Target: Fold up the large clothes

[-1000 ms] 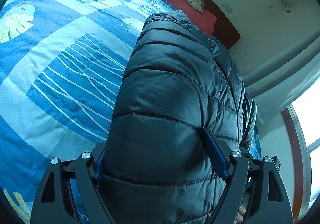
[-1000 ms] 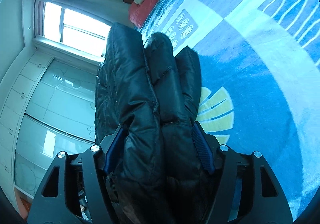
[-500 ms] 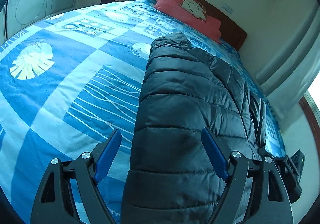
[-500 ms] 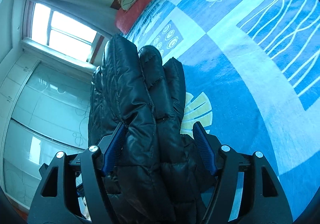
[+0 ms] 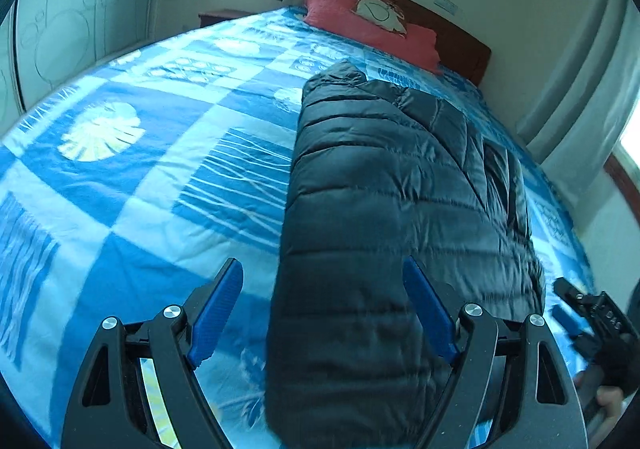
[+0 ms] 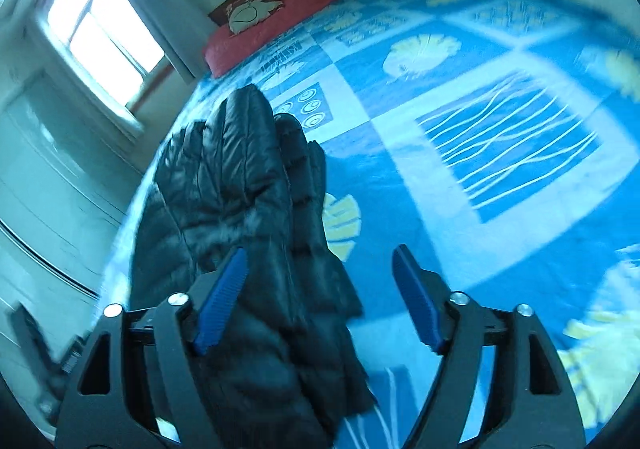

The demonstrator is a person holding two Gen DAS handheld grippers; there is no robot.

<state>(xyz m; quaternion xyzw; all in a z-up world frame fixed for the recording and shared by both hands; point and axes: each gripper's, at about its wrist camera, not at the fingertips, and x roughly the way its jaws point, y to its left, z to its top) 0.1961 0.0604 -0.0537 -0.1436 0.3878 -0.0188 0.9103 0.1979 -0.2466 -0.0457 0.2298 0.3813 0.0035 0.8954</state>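
A dark quilted puffer jacket (image 5: 392, 209) lies folded into a long bundle on the blue patterned bedspread (image 5: 140, 177). My left gripper (image 5: 324, 309) is open and holds nothing; the jacket's near end lies between and under its blue pads. In the right wrist view the jacket (image 6: 240, 201) lies to the left on the bedspread (image 6: 500, 153). My right gripper (image 6: 320, 293) is open and empty, its left pad over the jacket's edge. The right gripper also shows at the far right of the left wrist view (image 5: 580, 313).
Red pillows (image 5: 372, 29) and a cartoon cushion (image 5: 380, 7) lie at the wooden headboard (image 5: 460, 41). Windows with curtains (image 6: 100, 29) stand beyond the bed. A pale wardrobe (image 5: 60, 29) stands to the left of the bed.
Both grippers have opened and let go of the jacket. They have drawn back and risen, and the jacket now rests on the bed.
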